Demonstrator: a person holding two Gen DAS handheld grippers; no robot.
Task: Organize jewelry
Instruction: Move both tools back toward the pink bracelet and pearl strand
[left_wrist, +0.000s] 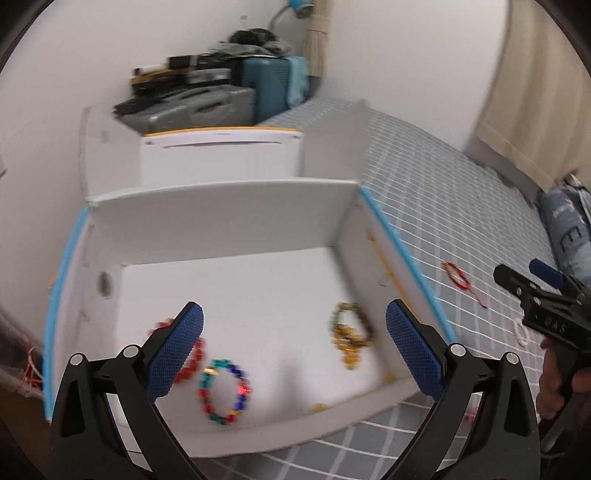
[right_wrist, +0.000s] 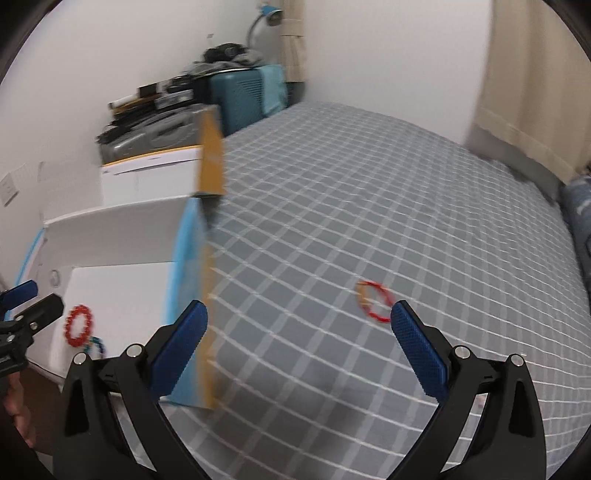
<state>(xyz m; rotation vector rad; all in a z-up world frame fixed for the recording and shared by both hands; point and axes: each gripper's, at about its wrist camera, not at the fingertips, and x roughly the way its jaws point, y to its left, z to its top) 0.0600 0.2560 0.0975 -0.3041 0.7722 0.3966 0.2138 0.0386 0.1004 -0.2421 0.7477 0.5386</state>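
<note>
From the left wrist, the left gripper (left_wrist: 294, 325) hangs spread wide and empty over a white cardboard box (left_wrist: 229, 221). On its smooth floor lie a red bead bracelet (left_wrist: 192, 363), a multicoloured bead bracelet (left_wrist: 224, 392) and an amber bead bracelet (left_wrist: 351, 332).

From the right wrist, the right gripper (right_wrist: 299, 325) is spread wide, empty, above the grey checked bedsheet (right_wrist: 369, 192), where a thin red cord bracelet (right_wrist: 373, 301) lies near its right finger.

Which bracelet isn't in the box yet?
The thin red string bracelet is the one. It lies on the checked bedspread outside the white box, while the red, rainbow and gold bead bracelets are already inside.
</note>
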